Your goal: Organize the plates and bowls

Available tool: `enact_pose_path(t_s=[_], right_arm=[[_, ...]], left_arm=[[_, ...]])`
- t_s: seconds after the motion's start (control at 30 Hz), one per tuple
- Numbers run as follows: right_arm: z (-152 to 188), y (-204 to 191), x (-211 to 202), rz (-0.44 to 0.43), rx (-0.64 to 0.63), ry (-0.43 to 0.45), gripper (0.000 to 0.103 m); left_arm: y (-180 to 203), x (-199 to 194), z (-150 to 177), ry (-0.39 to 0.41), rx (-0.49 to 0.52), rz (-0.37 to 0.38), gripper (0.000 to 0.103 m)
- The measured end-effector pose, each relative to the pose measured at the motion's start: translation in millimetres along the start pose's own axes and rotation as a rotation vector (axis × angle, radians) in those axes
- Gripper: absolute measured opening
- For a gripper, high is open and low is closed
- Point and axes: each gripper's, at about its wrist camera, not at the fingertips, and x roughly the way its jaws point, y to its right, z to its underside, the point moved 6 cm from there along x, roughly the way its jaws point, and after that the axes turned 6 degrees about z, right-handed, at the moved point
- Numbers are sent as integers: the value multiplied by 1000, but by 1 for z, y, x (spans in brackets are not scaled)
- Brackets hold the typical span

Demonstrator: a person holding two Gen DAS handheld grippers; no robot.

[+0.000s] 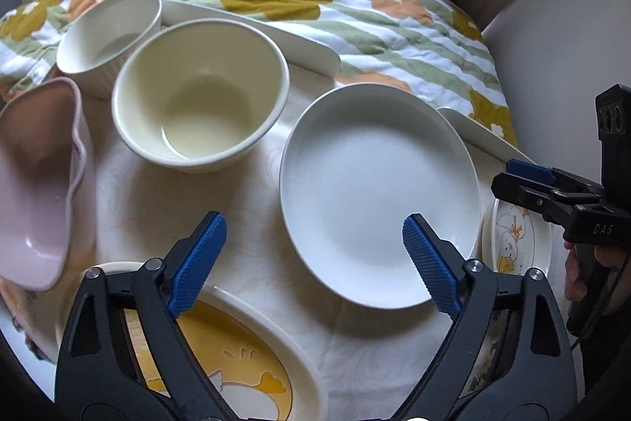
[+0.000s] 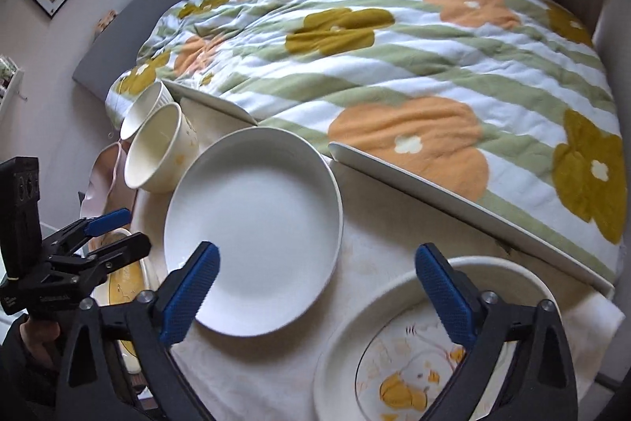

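While both grippers are hung over the dishes, nothing is gripped yet. The left gripper (image 1: 314, 261) is spread wide with its blue pads clear of everything, poised between the yellow duck tray (image 1: 236, 354) at the near edge of the tabletop (image 1: 252, 192) and the plain white plate (image 1: 378, 192) in the middle. The right gripper (image 2: 317, 296) is likewise released and empty, straddling the gap between that same white plate (image 2: 256, 223) and the duck plate (image 2: 414, 362) at the near right corner.

So, honestly, not much can be called done. Everything is laid out singly on the white cloth, nothing stacked as far as can be seen. Toward the far left corner, the cream bowl (image 1: 201, 93) is set just beside the ribbed white bowl (image 1: 110, 34), possibly touching, hard to tell. The pink wavy bowl (image 1: 39, 180) is parked at the left edge.

Basically the whole job looks to be left: bowls to be nested, plates to be piled. The white plate is judged the likely first pick, being nearest both sets of fingers. The floral quilt (image 2: 394, 66) behind the far edge is not involved.
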Motion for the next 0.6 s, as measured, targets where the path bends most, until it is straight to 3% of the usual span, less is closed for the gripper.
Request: enact_pose_path(t_s=[0.13, 0.23, 0.27, 0.33, 0.4, 0.5, 0.6], right_arm=[[1, 2, 18, -26, -27, -22, 64], [1, 5, 28, -32, -30, -34, 51], [1, 6, 30, -37, -30, -38, 49], [0, 7, 34, -39, -42, -43, 32], [0, 7, 36, -36, -55, -40, 30], [1, 5, 39, -40, -72, -43, 18], [2, 2, 42, -20, -99, -54, 16]], left_arm=[[-3, 20, 4, -32, -7, -18, 76], [-6, 27, 4, -41, -23, -22, 66], [-6, 30, 4, -46, -27, -26, 61], [-6, 34, 5, -54, -30, -30, 46], [-6, 38, 6, -62, -27, -48, 21], [-7, 36, 6, -44, -33, -61, 19], [-7, 35, 7, -40, -32, -73, 19]])
